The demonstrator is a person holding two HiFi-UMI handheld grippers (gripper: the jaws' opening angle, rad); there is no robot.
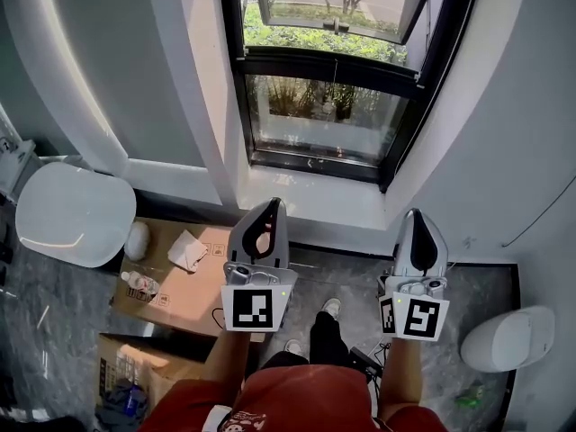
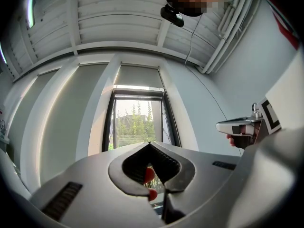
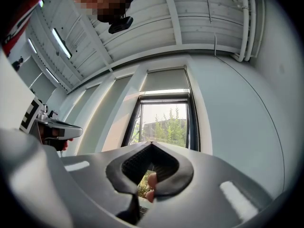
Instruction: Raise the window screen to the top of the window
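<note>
The window, black-framed, is set in a white recess, and everything here is placed by it; the left gripper is held below its sill, under the left side of the frame, and the right gripper below the frame's right corner; both point toward the window, apart from each other and clear of the frame; each gripper's jaws are pressed together with nothing pinched between them; the window screen, as far as can be told, lies over the lower pane, which looks dull and greyed under the clear upper opening, and no gripper touches it; a cardboard box sits on the floor below and left of the window, with a small bottle lying on it; a white bin stands below and to the window's right
</note>
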